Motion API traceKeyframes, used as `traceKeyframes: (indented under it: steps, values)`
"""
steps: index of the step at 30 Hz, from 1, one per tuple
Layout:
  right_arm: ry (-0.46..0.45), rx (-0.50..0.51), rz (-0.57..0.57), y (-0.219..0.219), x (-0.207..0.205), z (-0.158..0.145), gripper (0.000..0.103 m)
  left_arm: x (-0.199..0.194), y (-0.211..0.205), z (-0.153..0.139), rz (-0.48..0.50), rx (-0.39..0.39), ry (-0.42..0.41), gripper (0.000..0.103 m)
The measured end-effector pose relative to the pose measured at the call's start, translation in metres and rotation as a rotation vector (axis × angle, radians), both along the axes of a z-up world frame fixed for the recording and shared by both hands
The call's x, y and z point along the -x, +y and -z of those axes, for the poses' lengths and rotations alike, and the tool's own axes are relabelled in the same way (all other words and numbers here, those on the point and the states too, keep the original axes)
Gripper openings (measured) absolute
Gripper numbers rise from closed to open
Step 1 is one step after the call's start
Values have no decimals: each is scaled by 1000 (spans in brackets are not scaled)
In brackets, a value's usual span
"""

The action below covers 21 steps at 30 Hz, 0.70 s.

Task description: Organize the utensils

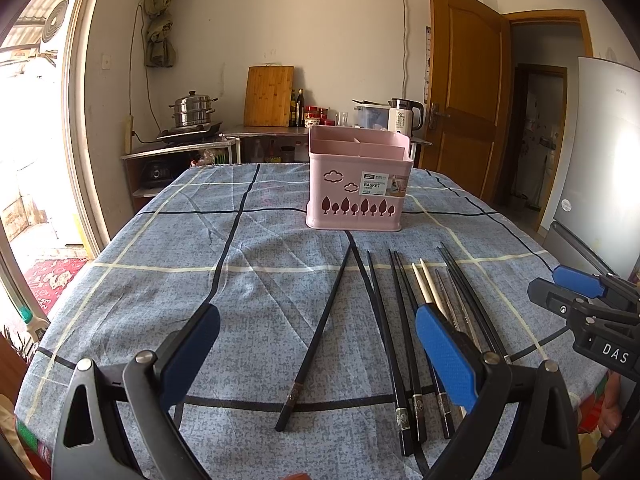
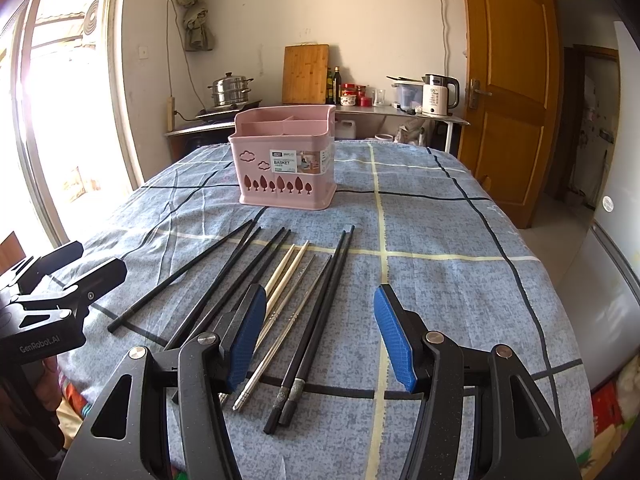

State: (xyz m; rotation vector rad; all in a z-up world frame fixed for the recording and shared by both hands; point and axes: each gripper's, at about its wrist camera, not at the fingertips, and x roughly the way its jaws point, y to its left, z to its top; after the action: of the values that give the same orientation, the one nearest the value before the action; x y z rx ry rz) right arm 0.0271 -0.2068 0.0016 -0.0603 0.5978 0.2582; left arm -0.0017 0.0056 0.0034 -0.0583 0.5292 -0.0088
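A pink utensil basket [image 1: 356, 184] [image 2: 286, 160] stands upright on the far half of the table, and its compartments look empty. Several chopsticks lie loose in front of it. One black chopstick [image 1: 320, 320] [image 2: 180, 276] lies apart at the left. Beside it are black pairs [image 1: 404, 340] [image 2: 316, 312], a pale wooden pair [image 1: 426, 284] [image 2: 286, 268] and a metal pair [image 2: 280, 320]. My left gripper [image 1: 318, 312] [image 2: 100, 258] hovers open over the single black chopstick. My right gripper [image 2: 320, 292] [image 1: 546, 278] is open above the right-hand black pair, holding nothing.
A blue plaid cloth [image 1: 160, 280] covers the table down to its near edge. Behind the table a counter [image 2: 392, 112] holds a steamer pot [image 1: 192, 112], a cutting board [image 2: 306, 74], bottles and a kettle [image 2: 438, 94]. A wooden door [image 2: 508, 80] and a fridge [image 1: 608, 152] stand at the right.
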Motion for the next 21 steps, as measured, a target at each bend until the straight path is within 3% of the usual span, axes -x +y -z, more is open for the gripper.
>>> traceKeyframes:
  steps: [21]
  values:
    - [3, 0, 1, 1, -1, 1, 57, -6, -1, 4, 5, -9, 10, 100]
